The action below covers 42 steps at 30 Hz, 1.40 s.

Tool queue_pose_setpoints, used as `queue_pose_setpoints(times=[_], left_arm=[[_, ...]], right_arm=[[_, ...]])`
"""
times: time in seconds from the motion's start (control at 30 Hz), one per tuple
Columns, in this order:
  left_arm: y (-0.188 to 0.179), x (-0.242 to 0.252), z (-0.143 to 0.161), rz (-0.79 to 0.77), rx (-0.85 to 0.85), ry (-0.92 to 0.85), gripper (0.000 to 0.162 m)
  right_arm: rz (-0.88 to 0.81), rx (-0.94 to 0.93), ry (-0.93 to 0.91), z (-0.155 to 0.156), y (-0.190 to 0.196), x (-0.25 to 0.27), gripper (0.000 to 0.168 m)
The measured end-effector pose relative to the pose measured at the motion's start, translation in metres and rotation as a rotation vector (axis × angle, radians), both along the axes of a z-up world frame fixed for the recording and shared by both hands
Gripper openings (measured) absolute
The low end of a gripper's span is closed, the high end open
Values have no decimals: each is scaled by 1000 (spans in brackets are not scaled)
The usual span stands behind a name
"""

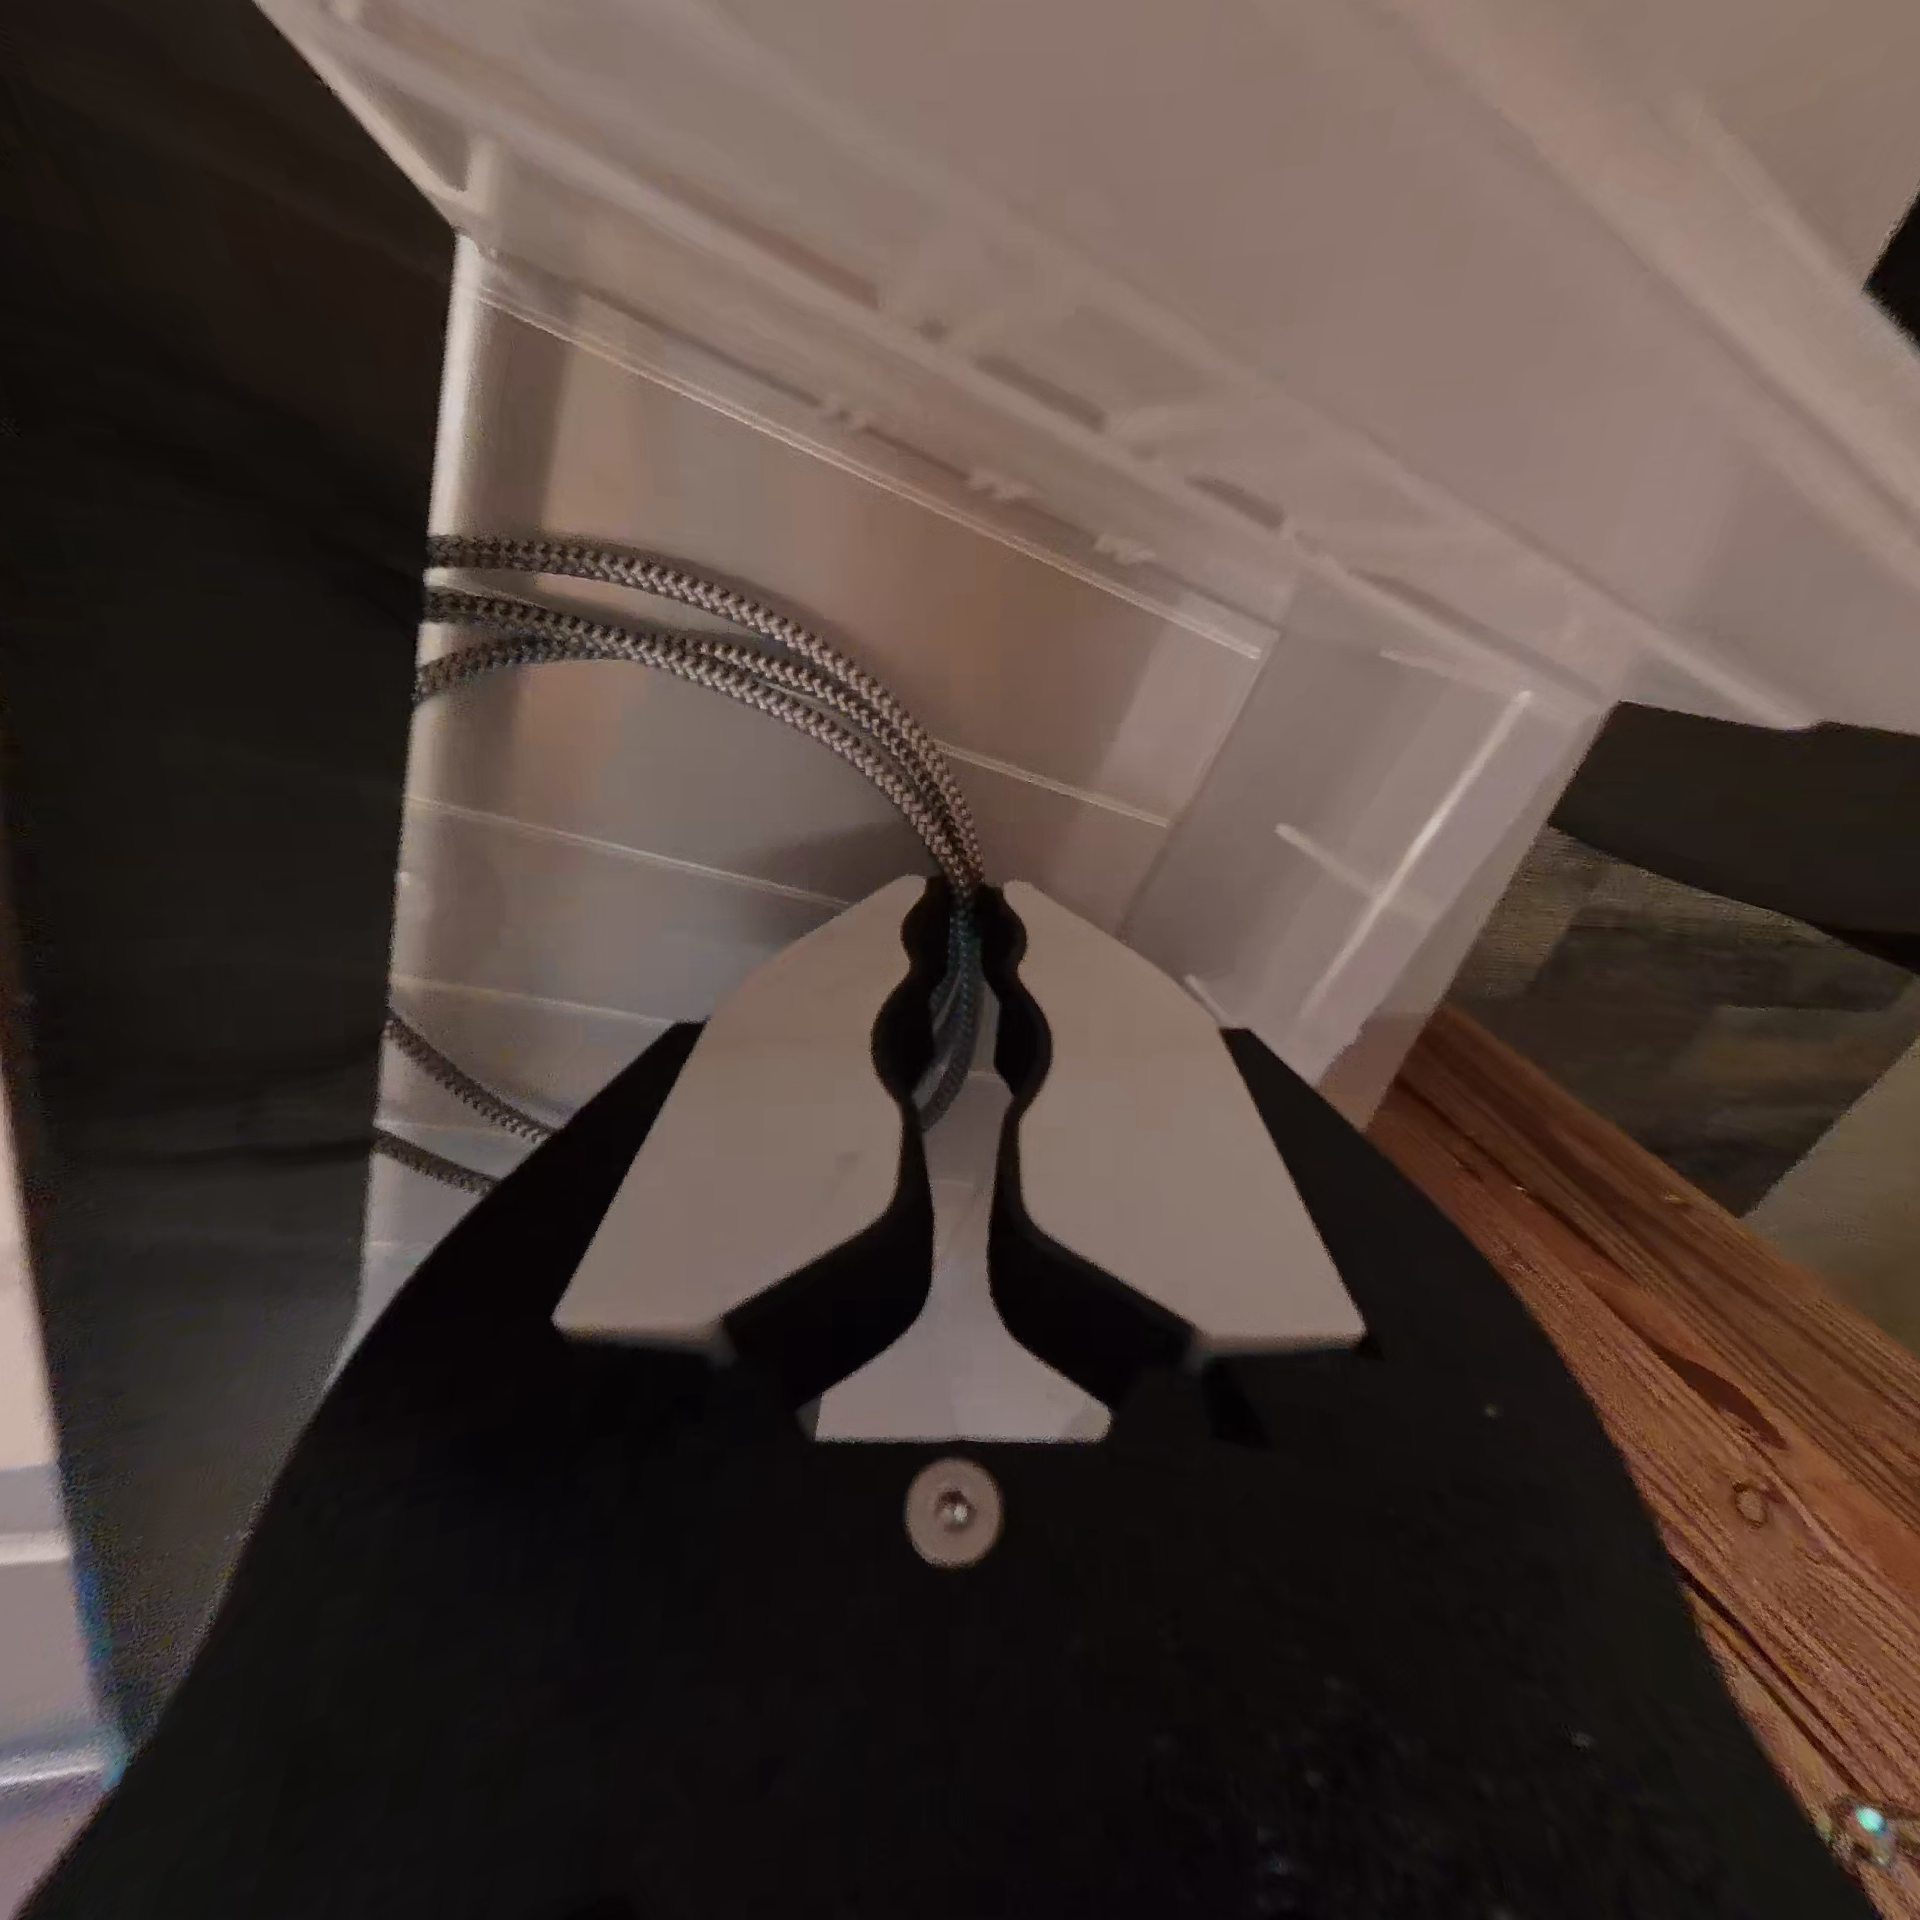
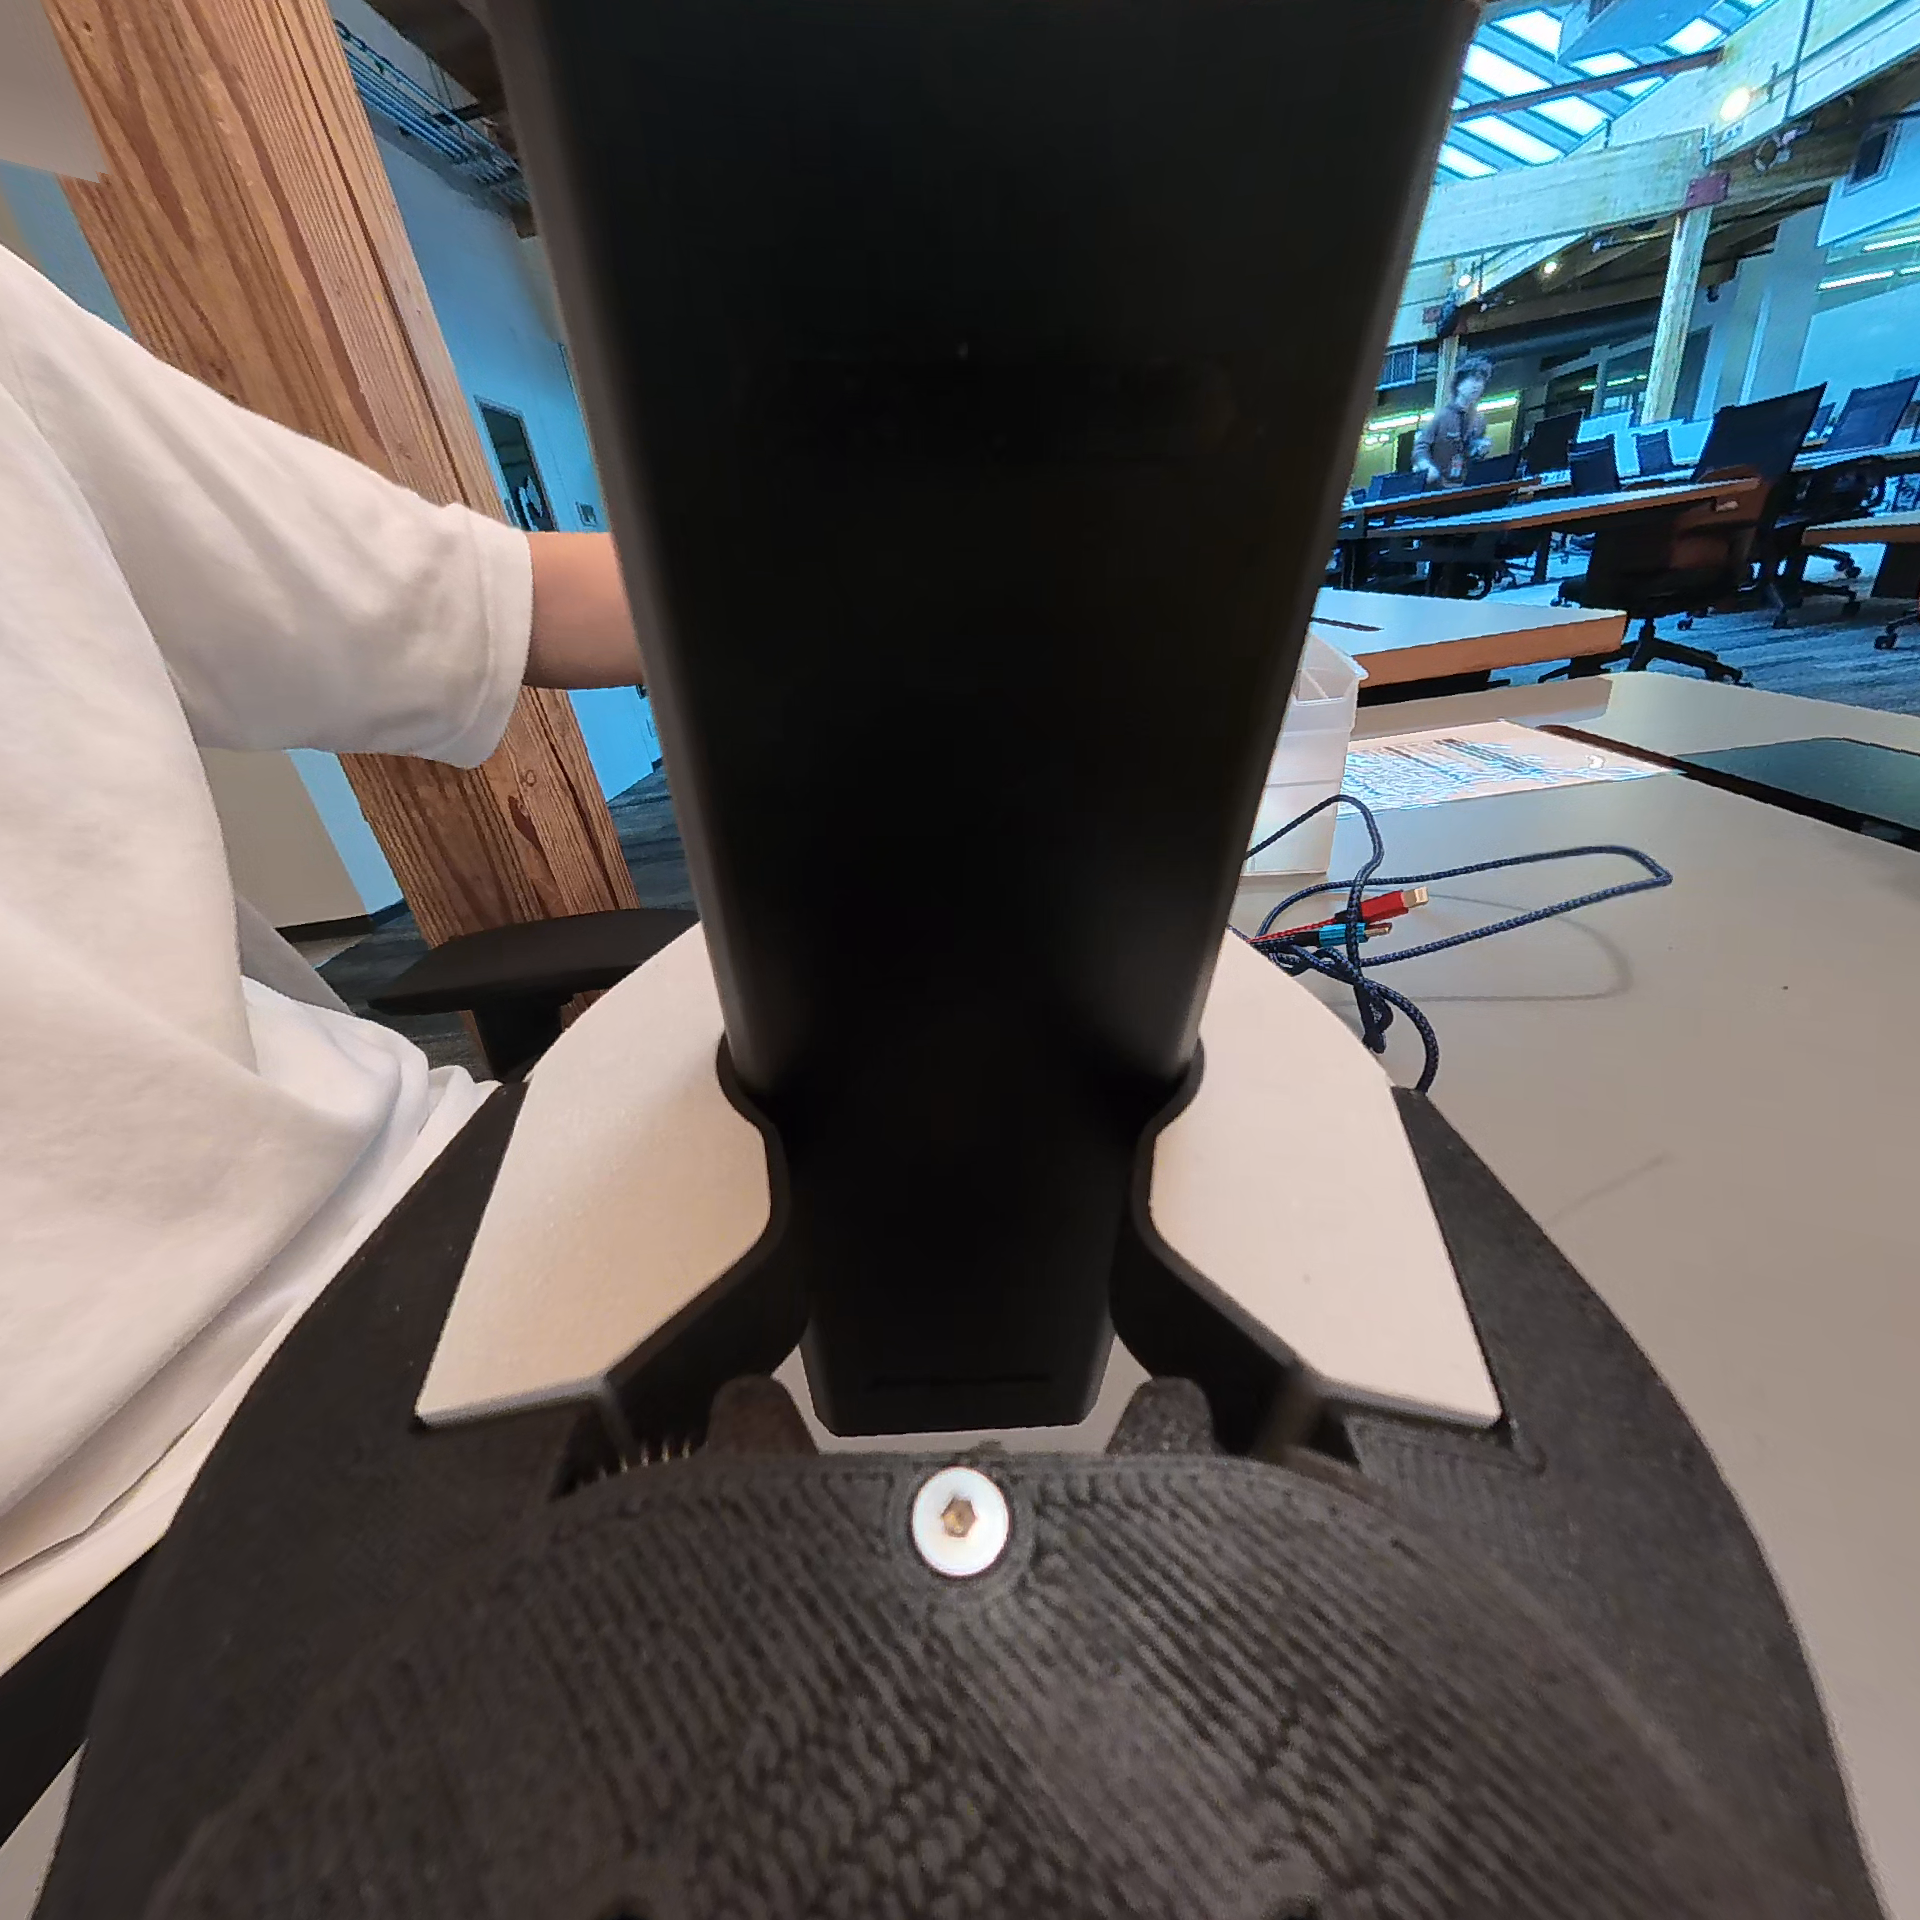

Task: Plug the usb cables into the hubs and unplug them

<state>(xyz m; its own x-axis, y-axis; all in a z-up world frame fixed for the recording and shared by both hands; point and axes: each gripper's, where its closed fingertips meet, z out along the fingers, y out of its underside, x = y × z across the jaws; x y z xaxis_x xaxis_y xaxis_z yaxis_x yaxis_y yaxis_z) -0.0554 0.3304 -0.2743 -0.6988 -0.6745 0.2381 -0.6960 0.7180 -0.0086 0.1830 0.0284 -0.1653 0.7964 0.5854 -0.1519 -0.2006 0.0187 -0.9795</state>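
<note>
My left gripper (image 1: 964, 891) is shut on a grey braided cable (image 1: 727, 665), which loops away to the left in front of a clear plastic bin (image 1: 1039, 468). The cable's plug is hidden between the jaws. My right gripper (image 2: 961, 1039) is shut on a long black hub (image 2: 966, 520) that stands up between its fingers and fills the middle of the right wrist view. A dark blue braided cable (image 2: 1507, 862) with red and blue plugs (image 2: 1371, 914) lies loose on the white table (image 2: 1662, 1143) to the right of the hub.
A wooden post (image 2: 312, 416) stands at the left, also showing in the left wrist view (image 1: 1662, 1455). A person's white sleeve and arm (image 2: 260, 623) reach behind the hub. A black chair armrest (image 2: 520, 966) is below. A clear bin (image 2: 1309, 748) and a printed sheet (image 2: 1475, 769) sit on the table. About 40 cm separates my left fingertips from my right.
</note>
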Motion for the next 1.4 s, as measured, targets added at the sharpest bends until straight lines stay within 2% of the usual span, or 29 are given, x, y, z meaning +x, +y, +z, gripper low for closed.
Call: queue_pose_setpoints(times=[0.2, 0.3, 0.63, 0.83, 0.93, 1.07, 1.13, 1.2, 1.33, 1.4], left_arm=[[-5, -21, 0, 46, -75, 102, 6], [0, -25, -4, 17, -35, 141, 6], [-6, -13, 1, -11, -87, 132, 6], [-3, 21, 8, 28, -174, 57, 6], [9, 45, 1, 39, -143, -31, 6], [20, 78, -8, 145, -84, -167, 6], [20, 67, -8, 129, -84, -79, 6], [20, 42, -10, 65, -85, 90, 5], [12, 4, -7, -22, -196, 388, 5], [7, 1, -1, -46, -283, 447, 5]], right_arm=[[1, -13, -13, -2, 1, -2, 73], [1, -16, -13, -2, 2, -2, 73], [5, -19, -11, -2, 2, -2, 73], [9, -23, 1, -2, 2, -1, 73], [12, -25, 11, -2, 2, 0, 73], [18, -37, 19, -2, 3, 1, 73], [22, -41, 17, -3, 4, 0, 73], [24, -48, 14, -4, 4, -1, 73], [32, -63, 13, -5, 6, -1, 73], [32, -66, 15, -6, 6, -1, 73]])
